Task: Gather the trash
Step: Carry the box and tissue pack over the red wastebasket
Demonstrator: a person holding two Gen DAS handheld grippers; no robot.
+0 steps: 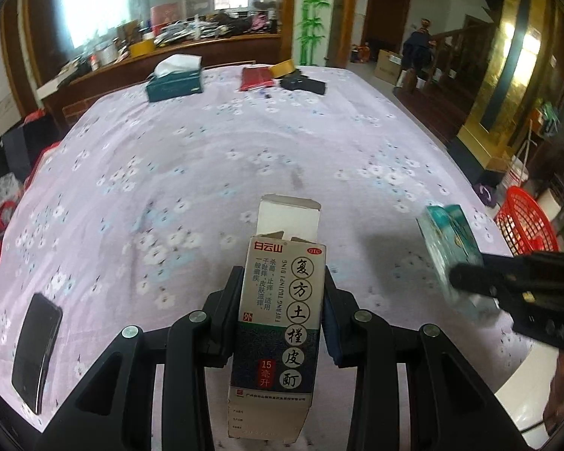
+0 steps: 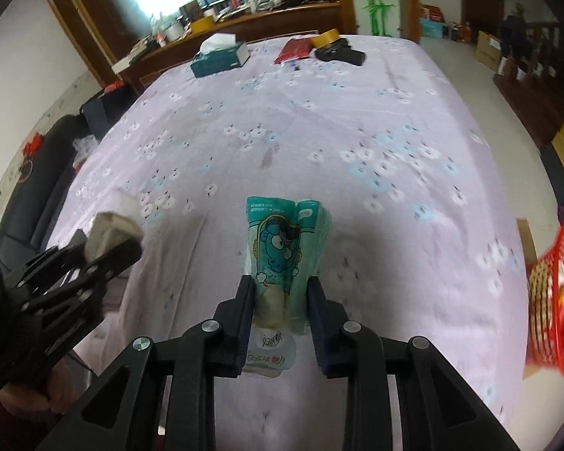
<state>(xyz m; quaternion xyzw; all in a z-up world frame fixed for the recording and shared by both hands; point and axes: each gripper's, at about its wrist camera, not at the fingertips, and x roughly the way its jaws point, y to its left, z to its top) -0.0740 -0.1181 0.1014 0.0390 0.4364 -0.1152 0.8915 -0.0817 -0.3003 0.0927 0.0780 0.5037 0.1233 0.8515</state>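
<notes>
Left tool [image 1: 282, 300] is clenched on a tall cardboard medicine box [image 1: 278, 323], held upright above the flowered bench [image 1: 206, 158] with its top flap open. White and dark blue panels are seen on it, with a red logo, large Chinese characters, "TUFANG TUJINPI DING", "OTC" and "15". Right tool [image 2: 280, 293] is clenched on a teal tissue packet [image 2: 285, 248] printed with a blue cartoon face, also held above the bench. A red basket [image 2: 552, 300] is seen beside the bench's right edge.
</notes>
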